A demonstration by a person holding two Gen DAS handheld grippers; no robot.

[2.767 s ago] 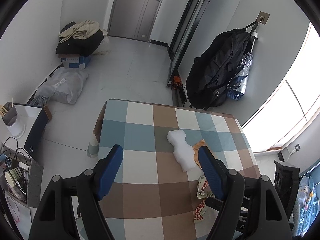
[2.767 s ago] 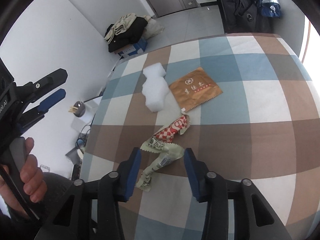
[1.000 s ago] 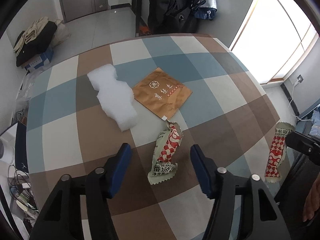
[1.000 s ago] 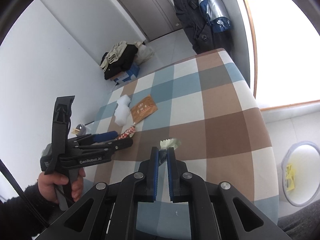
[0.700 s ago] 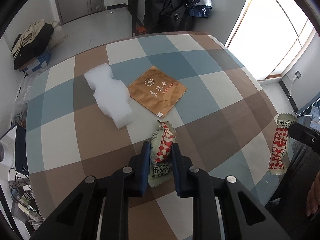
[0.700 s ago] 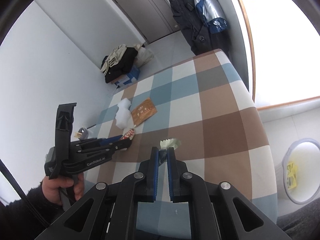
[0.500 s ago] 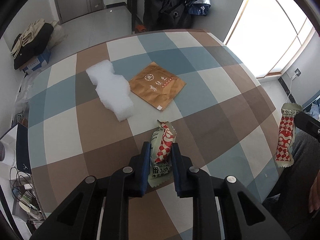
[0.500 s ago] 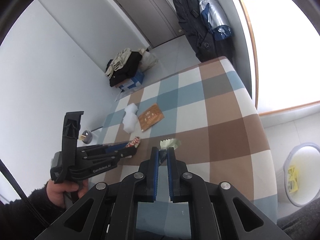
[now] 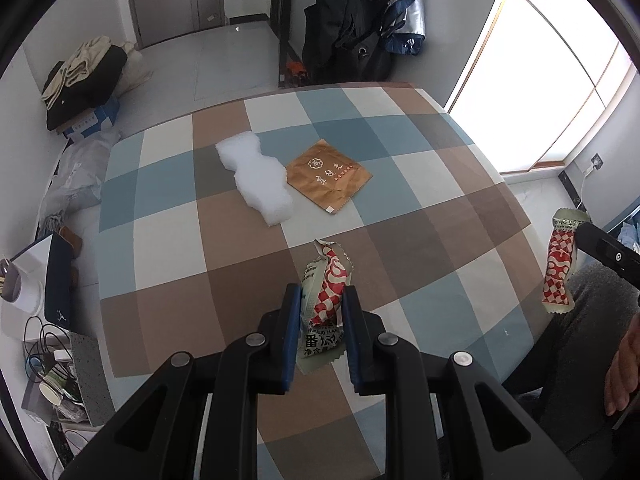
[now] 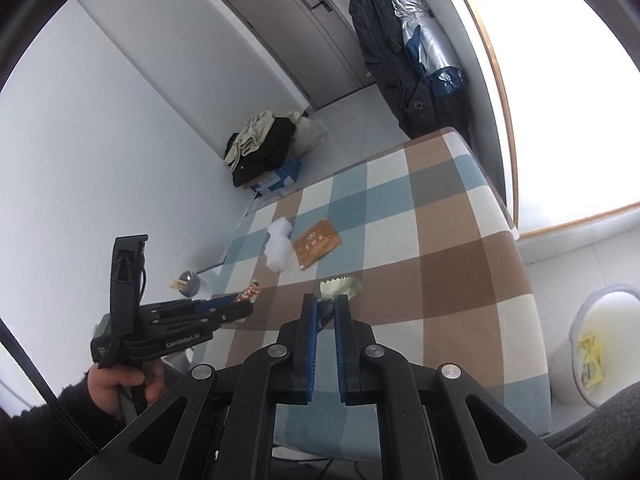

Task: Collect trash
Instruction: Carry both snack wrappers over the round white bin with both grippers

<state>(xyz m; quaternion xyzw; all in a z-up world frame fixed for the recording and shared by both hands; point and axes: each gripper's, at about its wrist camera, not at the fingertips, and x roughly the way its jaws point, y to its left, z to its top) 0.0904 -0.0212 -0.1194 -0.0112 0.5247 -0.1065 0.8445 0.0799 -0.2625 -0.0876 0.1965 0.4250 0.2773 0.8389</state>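
The left tongs [image 9: 321, 322] are clamped narrow on a red-checked snack wrapper [image 9: 326, 286], whose crumpled top sticks out ahead of the blue pads while its printed end hangs below them, above the checkered surface [image 9: 168, 280]. Further ahead of these tongs lie a white foam piece [image 9: 258, 178] and, touching its right edge, a flat brown packet [image 9: 328, 180].

The right tongs [image 10: 326, 312] are pinched nearly closed on a second wrapper [image 10: 340, 287]; its pale serrated end fans out just past the fingertips. In the left wrist view that second wrapper [image 9: 558, 264] hangs at the far right, off the surface's edge. Down to the right of the right tongs, on the floor, stands a white bin [image 10: 600, 304] with a yellow scrap inside.
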